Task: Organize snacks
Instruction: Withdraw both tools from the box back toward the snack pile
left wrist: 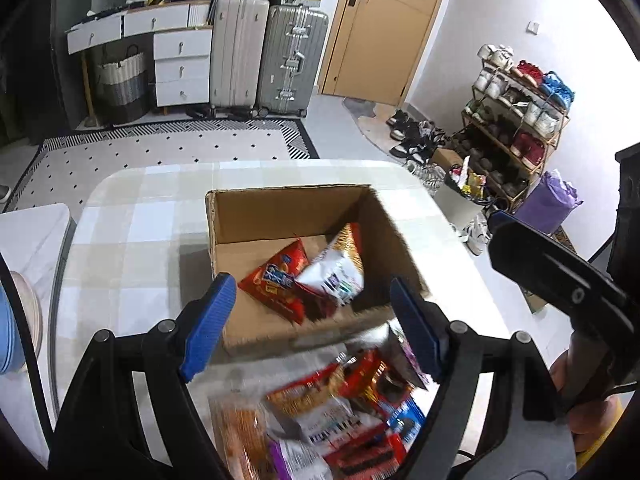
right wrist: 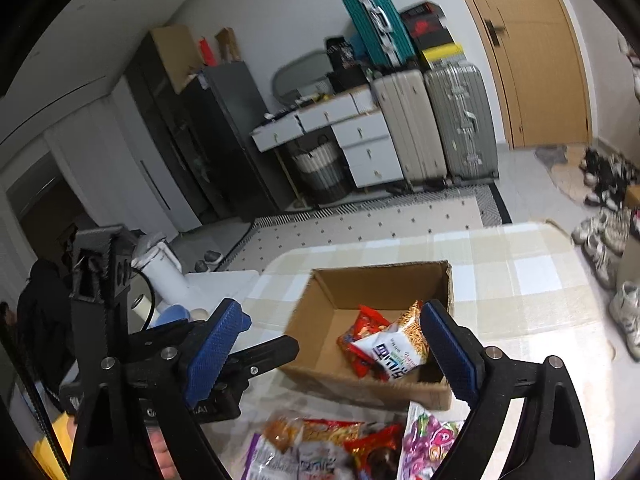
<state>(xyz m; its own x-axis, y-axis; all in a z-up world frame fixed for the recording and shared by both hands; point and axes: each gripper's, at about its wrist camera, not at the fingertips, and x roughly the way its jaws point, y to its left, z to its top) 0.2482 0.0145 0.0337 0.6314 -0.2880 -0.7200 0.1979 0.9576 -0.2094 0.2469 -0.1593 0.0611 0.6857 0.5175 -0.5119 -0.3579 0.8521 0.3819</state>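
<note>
left gripper (left wrist: 312, 328) spread, empty | right gripper (right wrist: 336, 352) spread, empty | snack pile (left wrist: 332, 412) near, under both | box (left wrist: 256, 208) just beyond pile | left gripper nearer

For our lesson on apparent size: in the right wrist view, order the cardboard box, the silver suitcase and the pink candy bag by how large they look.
1. cardboard box
2. silver suitcase
3. pink candy bag, partly cut off, so unsure.
Nearness skews true sizes.

Lived-in home, probably an entry or living room. Suitcases (left wrist: 268, 60) stacked beside a white drawer desk (left wrist: 176, 52), loaded shoe rack (left wrist: 516, 120), wooden door (left wrist: 392, 24), patterned rug (left wrist: 168, 152).
</note>
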